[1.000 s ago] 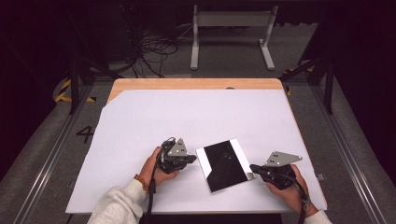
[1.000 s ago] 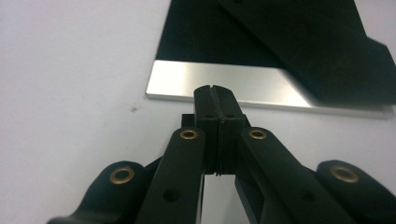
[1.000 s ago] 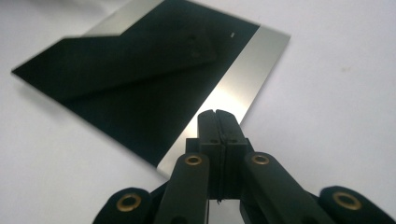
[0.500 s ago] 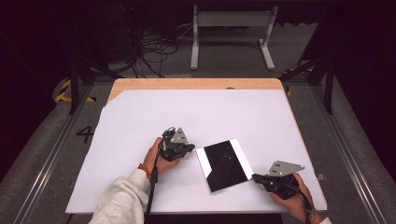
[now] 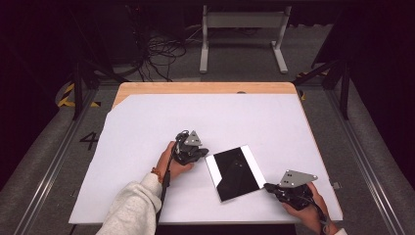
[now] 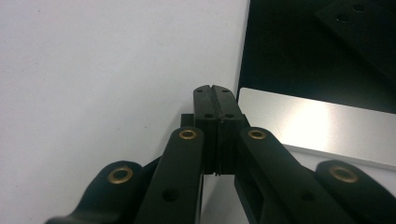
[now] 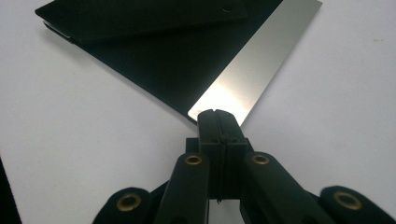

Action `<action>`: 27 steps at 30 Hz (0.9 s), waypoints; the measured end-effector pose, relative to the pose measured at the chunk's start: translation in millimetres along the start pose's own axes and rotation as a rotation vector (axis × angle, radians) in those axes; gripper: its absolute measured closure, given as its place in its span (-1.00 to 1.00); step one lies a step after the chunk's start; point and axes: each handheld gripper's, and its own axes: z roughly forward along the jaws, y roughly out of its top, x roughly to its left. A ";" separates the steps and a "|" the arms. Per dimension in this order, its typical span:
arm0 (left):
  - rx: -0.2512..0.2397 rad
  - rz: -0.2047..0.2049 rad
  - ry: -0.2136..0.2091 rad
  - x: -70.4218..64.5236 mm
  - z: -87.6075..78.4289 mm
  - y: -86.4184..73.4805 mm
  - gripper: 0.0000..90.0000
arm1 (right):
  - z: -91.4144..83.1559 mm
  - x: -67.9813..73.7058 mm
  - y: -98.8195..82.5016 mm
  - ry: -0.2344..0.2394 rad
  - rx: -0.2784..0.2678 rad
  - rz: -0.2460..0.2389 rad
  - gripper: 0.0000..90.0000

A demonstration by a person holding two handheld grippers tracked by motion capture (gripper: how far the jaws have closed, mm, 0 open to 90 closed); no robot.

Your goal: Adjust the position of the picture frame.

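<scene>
A flat glossy plate (image 5: 235, 172), dark with a bright strip along one side, lies on the white table sheet (image 5: 147, 127) near the front. My left gripper (image 5: 204, 153) rests on the sheet just left of the plate's far left corner, jaws pressed together with nothing between them. In the left gripper view its tips (image 6: 215, 88) stand beside the plate's shiny edge (image 6: 317, 126). My right gripper (image 5: 267, 186) is at the plate's near right corner, also shut and empty. In the right gripper view the tips (image 7: 217, 113) meet the corner of the plate (image 7: 187, 60).
A wooden table edge (image 5: 205, 88) shows beyond the white sheet. Behind the table are a metal stand (image 5: 242, 29) and loose cables (image 5: 161, 51) on the dark floor. Rails run along both sides of the table.
My left gripper has moved away from the front edge and slightly right, up to the plate's far left corner. The right gripper has shifted only a little toward the front edge.
</scene>
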 end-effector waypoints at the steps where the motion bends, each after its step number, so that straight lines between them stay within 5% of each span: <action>1: -0.003 0.000 -0.002 0.1 0.5 0.1 1.00 | 0.0 0.2 0.1 -0.002 0.000 -0.003 1.00; 10: 0.006 0.001 -0.021 -0.5 -1.2 -0.8 1.00 | 1.9 -2.6 -0.6 -0.056 -0.010 -0.015 1.00; 20: 0.025 -0.018 -0.036 -2.1 -10.2 -6.8 1.00 | 9.9 -12.9 4.8 -0.057 -0.020 0.026 1.00; 27: 0.038 -0.008 -0.023 -6.3 -18.2 -13.1 1.00 | 19.0 -19.2 11.9 -0.068 -0.024 0.011 1.00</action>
